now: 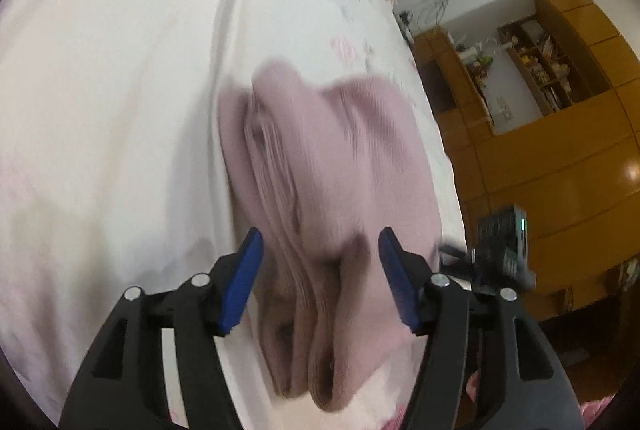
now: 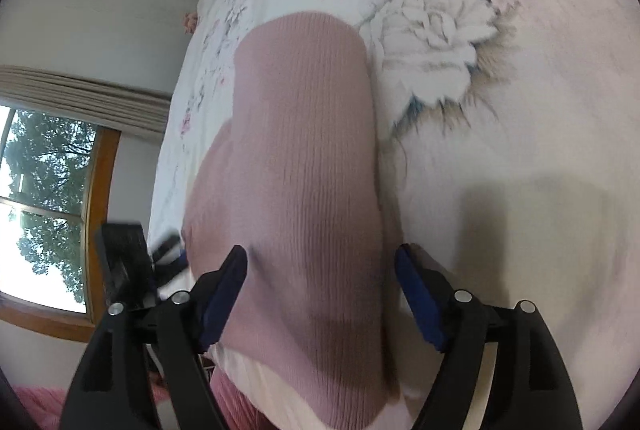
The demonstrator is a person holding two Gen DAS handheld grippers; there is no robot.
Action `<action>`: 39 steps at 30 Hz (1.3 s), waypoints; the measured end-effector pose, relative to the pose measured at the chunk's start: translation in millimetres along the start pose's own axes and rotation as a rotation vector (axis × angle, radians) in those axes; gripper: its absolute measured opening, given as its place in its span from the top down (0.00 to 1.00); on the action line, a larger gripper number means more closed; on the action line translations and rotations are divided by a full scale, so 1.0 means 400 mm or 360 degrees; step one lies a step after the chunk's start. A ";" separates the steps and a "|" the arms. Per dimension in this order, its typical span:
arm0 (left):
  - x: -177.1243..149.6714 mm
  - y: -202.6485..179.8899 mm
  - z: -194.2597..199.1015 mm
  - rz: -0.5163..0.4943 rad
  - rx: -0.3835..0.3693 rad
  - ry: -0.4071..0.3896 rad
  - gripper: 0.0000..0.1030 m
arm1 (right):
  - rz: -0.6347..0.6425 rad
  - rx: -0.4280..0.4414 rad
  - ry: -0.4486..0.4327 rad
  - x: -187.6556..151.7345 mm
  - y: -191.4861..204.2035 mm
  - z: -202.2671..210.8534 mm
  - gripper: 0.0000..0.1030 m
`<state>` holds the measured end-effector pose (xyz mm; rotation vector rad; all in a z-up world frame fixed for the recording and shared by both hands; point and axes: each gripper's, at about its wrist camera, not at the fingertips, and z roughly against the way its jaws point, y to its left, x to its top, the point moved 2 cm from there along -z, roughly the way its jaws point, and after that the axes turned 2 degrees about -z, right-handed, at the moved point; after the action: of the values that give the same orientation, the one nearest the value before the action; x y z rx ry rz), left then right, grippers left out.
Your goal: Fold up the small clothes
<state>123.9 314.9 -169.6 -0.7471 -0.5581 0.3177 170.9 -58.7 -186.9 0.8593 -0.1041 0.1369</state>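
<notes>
Both the left hand-held gripper (image 1: 320, 250) and right hand-held gripper (image 2: 320, 266) hover released over the folded pink ribbed knit garment (image 2: 304, 166) on the floral bed (image 2: 520, 110), seemingly ready to grasp its edge.

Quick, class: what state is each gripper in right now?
Left gripper: open, pink knit garment between its fingers, ungripped.
Right gripper: open over the same garment.

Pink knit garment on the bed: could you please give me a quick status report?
Left gripper open, fingers astride the bunched end. Right gripper open over the smooth end. Pink knit garment folded on the floral bedsheet. Nothing in the way.
</notes>
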 end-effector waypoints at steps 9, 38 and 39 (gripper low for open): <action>0.157 0.011 -0.117 0.0100 -0.0049 0.0036 0.75 | -0.0020 -0.0026 -0.0005 -0.039 -0.034 -0.007 0.25; -0.174 -0.154 -0.051 -0.0573 0.0483 0.0017 0.80 | 0.0127 -0.0252 0.0084 -0.112 0.037 -0.065 0.45; -0.183 -0.153 -0.057 -0.0594 0.0501 0.0021 0.80 | 0.0110 -0.0240 0.0087 -0.119 0.033 -0.067 0.46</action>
<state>82.7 226.0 -166.3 -0.3311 -0.6053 0.0500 122.7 -33.5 -201.5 0.7013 -0.0917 0.2149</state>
